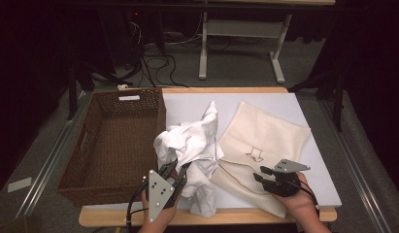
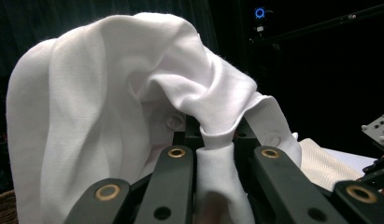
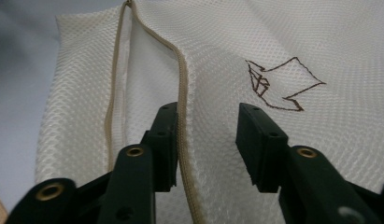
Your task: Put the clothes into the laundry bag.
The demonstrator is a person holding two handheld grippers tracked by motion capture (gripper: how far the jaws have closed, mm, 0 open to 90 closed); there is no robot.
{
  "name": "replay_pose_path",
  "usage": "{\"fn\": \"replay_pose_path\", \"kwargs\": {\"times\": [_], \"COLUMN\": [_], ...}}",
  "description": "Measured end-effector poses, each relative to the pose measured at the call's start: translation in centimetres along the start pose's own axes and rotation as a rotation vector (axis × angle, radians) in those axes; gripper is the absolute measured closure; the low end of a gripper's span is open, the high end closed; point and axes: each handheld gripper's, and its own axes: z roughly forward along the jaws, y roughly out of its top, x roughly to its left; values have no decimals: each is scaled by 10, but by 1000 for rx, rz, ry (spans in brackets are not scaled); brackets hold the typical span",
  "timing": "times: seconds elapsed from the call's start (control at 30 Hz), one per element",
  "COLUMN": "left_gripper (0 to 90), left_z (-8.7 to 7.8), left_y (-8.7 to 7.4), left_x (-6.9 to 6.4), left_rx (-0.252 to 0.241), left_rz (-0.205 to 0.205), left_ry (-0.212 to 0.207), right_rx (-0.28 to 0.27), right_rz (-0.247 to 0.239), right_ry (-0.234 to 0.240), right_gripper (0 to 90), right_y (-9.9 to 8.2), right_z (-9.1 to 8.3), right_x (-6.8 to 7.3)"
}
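The fingers (image 2: 178, 172) of the left gripper (image 1: 174, 175) are pinching a fold of a white garment (image 1: 192, 145); in the left gripper view a strip of the white fabric (image 2: 217, 177) runs down between them, and the rest of the cloth billows up and over in a rumpled mound, with a button showing near the fold. In the high view the garment is lifted at the near edge of the tabletop (image 1: 289, 104), just beside the right wall of a brown wicker basket (image 1: 109, 145), with part of it trailing toward the front edge and part reaching back over the light grey surface.

The right gripper (image 1: 261, 174) has its fingers (image 3: 259, 144) spread, with open space between them. They hover over a cream mesh laundry bag (image 1: 265, 141) that lies flat on the right half of the tabletop. In the right gripper view the bag's zipper (image 3: 180, 84) runs along the inner edge of one finger, whether touching it I cannot tell, and the opening beside it gapes slightly. A brown outlined arrow (image 3: 278, 84) is printed on the mesh beyond the other finger.

The garment's edge overlaps the bag's left side.
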Motion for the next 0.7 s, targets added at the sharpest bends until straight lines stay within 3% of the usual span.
{"fn": "replay_pose_path", "kwargs": {"times": [0.27,0.57,0.7], "left_gripper": [825,825,825], "left_z": [2,10,25], "left_y": [0,3,9], "left_x": [0,-1,0], "left_rx": [-1,-2,-24], "left_rz": [0,23,20], "left_ry": [-2,13,17], "right_rx": [-9,-94,-145], "right_rz": [-5,33,62], "right_ry": [-14,-8,1], "right_gripper": [858,876,876], "right_y": [10,29,43], "right_z": [5,5,8], "right_x": [-4,-10,-13]}}
